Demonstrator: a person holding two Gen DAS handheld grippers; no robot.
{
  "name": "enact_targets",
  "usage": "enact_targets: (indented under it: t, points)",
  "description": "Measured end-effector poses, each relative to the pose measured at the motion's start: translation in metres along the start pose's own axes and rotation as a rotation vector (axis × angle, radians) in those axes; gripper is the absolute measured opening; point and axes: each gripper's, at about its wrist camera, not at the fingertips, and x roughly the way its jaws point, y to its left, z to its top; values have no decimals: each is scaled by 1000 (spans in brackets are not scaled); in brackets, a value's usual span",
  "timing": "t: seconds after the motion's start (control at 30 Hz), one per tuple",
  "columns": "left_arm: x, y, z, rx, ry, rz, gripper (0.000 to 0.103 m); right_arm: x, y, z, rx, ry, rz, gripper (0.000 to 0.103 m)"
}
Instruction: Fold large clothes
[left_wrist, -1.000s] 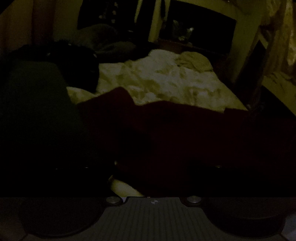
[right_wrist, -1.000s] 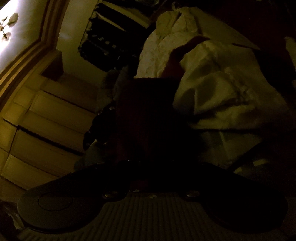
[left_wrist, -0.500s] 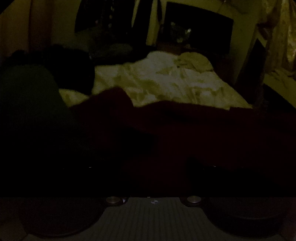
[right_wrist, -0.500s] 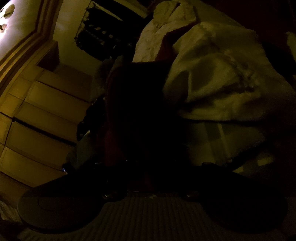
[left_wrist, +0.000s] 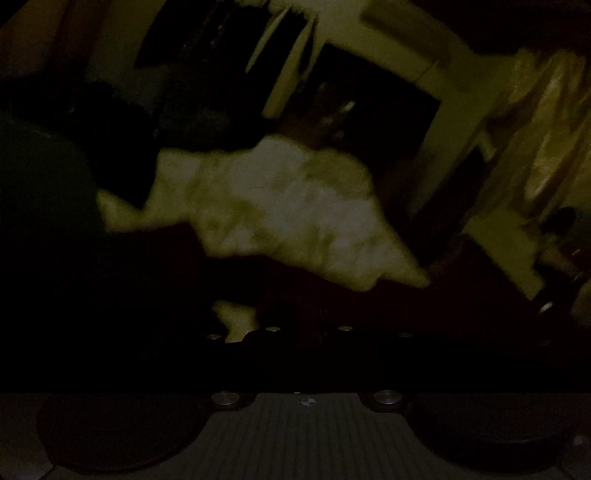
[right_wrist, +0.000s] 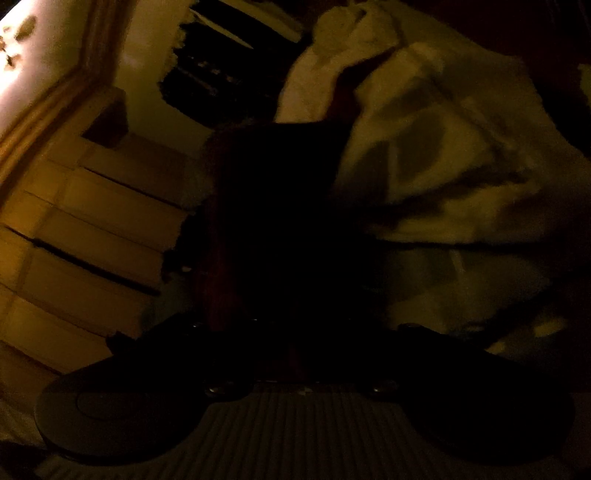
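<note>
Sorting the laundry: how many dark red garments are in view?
1: the dark red garment lies across the pale bedding, in front of both grippers. Darkness may hide others.

dim room, pale rumpled bedding (left_wrist: 295, 206), paneled wardrobe (right_wrist: 85, 236).

**Dark red garment spread over a pale bed**

The task's garment (left_wrist: 369, 317) is a large dark red piece of cloth, barely readable in the dim light. In the left wrist view it stretches as a wide band across the near part of the scene, from the left side to the right, with an uneven far edge that rises in a hump at the left. It lies on a pale, crumpled bed cover. In the right wrist view the same garment (right_wrist: 273, 221) appears as a tall dark mass in the middle, its red tint showing only along the left edge.
</note>
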Motion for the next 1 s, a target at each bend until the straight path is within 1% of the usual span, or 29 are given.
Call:
enact_targets:
  t: [0.07,0.1,0.13,0.17,0.2,0.23,0.27,0.33,0.37,0.4,0.43,0.47,0.5,0.53,0.57,0.6,0.63,0.67,0.7,0.73,0.77,0.8,0.83,0.87,0.9,0.93,0.97,1.0]
  points:
    - [-27,-8,16,-8,-52,-71,65,-14,10,5,15,-39,123,15]
    - [-47,-13,24,-2,-96,-106,65,-21,16,7,22,-56,188,15]
    - [-66,-17,30,10,-134,-130,65,-30,25,9,24,-68,266,15]
    - [-80,-20,33,22,-157,-146,65,-41,39,10,-3,-76,319,15]
    - [-98,-23,36,36,-185,-157,65,-49,52,10,-50,-90,317,15]
    - [-114,-25,36,44,-210,-156,65,-58,67,10,-113,-104,315,15]
    - [-125,-25,36,54,-221,-146,65,-65,75,9,-135,-108,340,15]
    - [-140,-21,29,54,-218,-102,65,-76,77,11,-110,-119,418,15]
    - [-141,-15,22,33,-197,-76,66,-78,73,12,-85,-116,429,15]
    - [-136,-10,16,24,-155,-49,67,-79,67,14,-62,-100,392,15]
    - [-129,-5,9,17,-108,-20,68,-78,59,15,-48,-65,301,15]
    - [-120,2,3,-4,-62,6,69,-77,50,13,-38,-48,210,15]
    - [-110,9,-4,-34,-8,25,73,-75,43,11,-37,-46,98,15]
    - [-97,15,-12,-59,52,40,74,-73,37,6,-51,-35,18,16]
    - [-85,18,-18,-67,96,61,78,-70,32,2,-82,-17,-68,16]
    - [-78,20,-20,-61,124,89,91,-69,29,-1,-104,-12,-133,20]
    - [-70,20,-24,-46,145,158,94,-69,25,-3,-121,-22,-200,27]
    - [-65,22,-24,-28,145,224,103,-71,22,-6,-128,-42,-252,32]
    - [-62,21,-24,-1,139,300,103,-76,17,-8,-133,-67,-303,44]
    - [-61,20,-23,31,120,364,103,-82,13,-9,-137,-99,-358,52]
    - [-63,18,-21,51,91,407,103,-88,11,-8,-139,-130,-388,53]
    - [-66,17,-19,56,63,420,103,-94,9,-9,-132,-152,-385,54]
    - [-68,14,-15,54,30,415,103,-100,8,-8,-115,-182,-354,61]
    - [-69,12,-11,49,14,391,103,-102,8,-8,-103,-204,-303,67]
    - [-67,6,-7,40,6,344,103,-102,9,-6,-96,-210,-248,75]
    - [-66,4,-5,34,7,293,103,-99,10,-4,-91,-204,-201,76]
    - [-60,-2,-4,31,18,240,103,-92,12,-1,-92,-191,-178,76]
    - [-51,-12,-3,36,37,200,103,-86,15,-2,-100,-179,-182,77]
